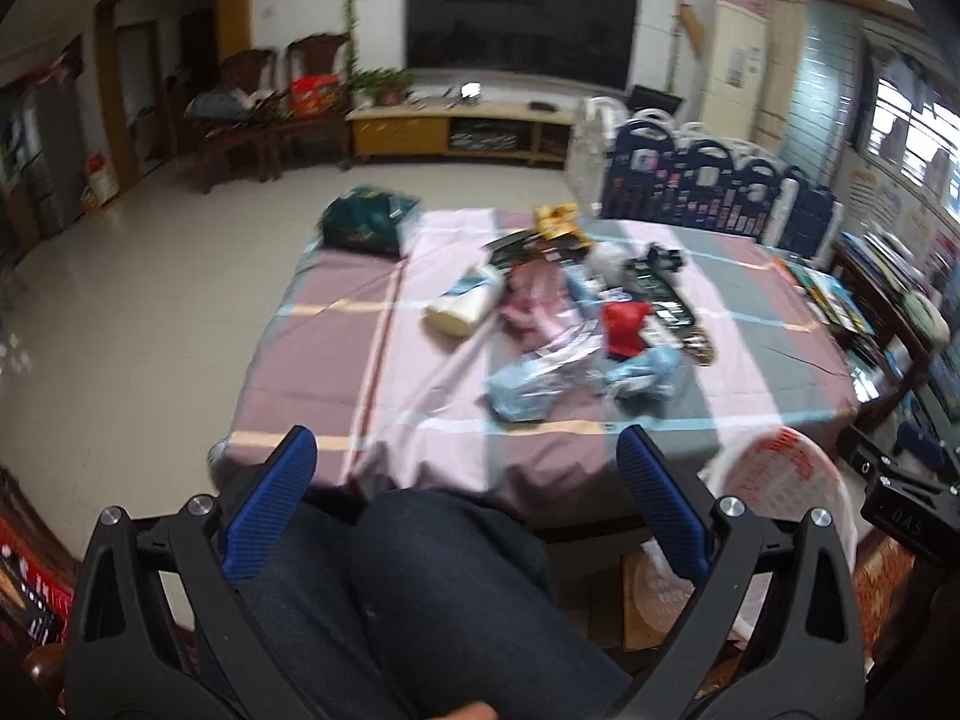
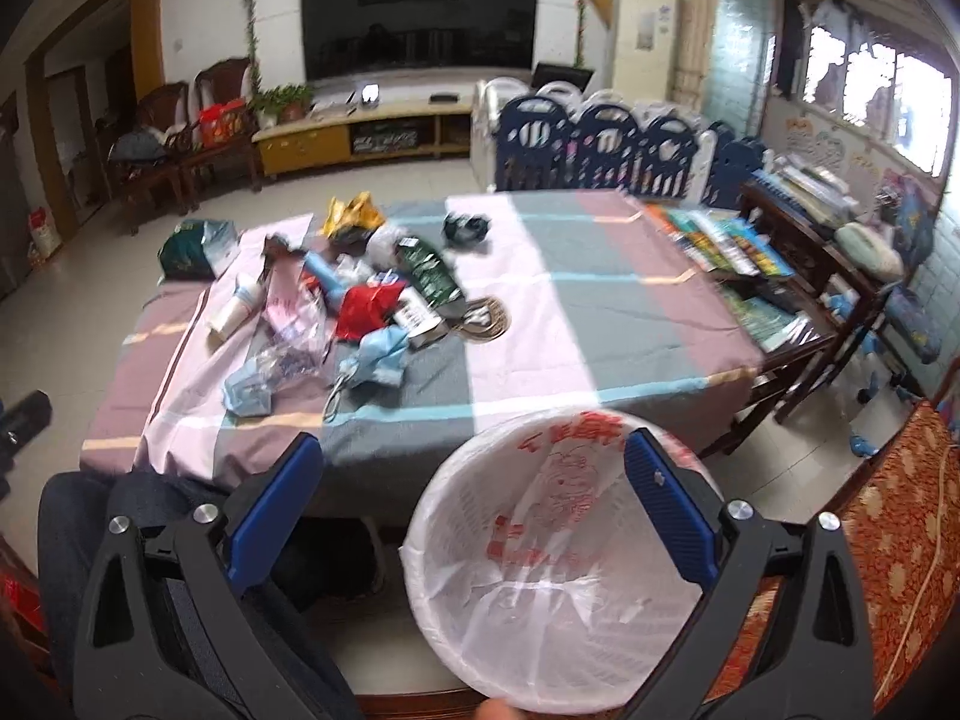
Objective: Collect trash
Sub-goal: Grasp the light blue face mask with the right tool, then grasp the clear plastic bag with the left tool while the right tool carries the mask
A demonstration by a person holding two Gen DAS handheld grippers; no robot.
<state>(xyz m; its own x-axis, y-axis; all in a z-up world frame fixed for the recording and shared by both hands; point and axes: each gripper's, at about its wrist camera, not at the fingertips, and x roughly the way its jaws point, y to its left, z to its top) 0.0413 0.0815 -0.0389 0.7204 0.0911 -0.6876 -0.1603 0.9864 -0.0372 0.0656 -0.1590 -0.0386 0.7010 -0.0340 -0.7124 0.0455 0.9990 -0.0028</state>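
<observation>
A heap of trash lies on the striped tablecloth: a white bottle, a red bag, blue face masks, clear plastic and dark wrappers. In the right wrist view the same heap sits left of centre. My left gripper is open and empty, held above a person's knees short of the table's near edge. My right gripper is open and empty too, hovering over the white bin, which is lined with a red-printed bag. The bin stands on the floor by the table's near right corner.
A green bag rests on the table's far left corner. Books cover a low shelf to the right. A blue and white play fence stands behind the table. Tiled floor opens to the left.
</observation>
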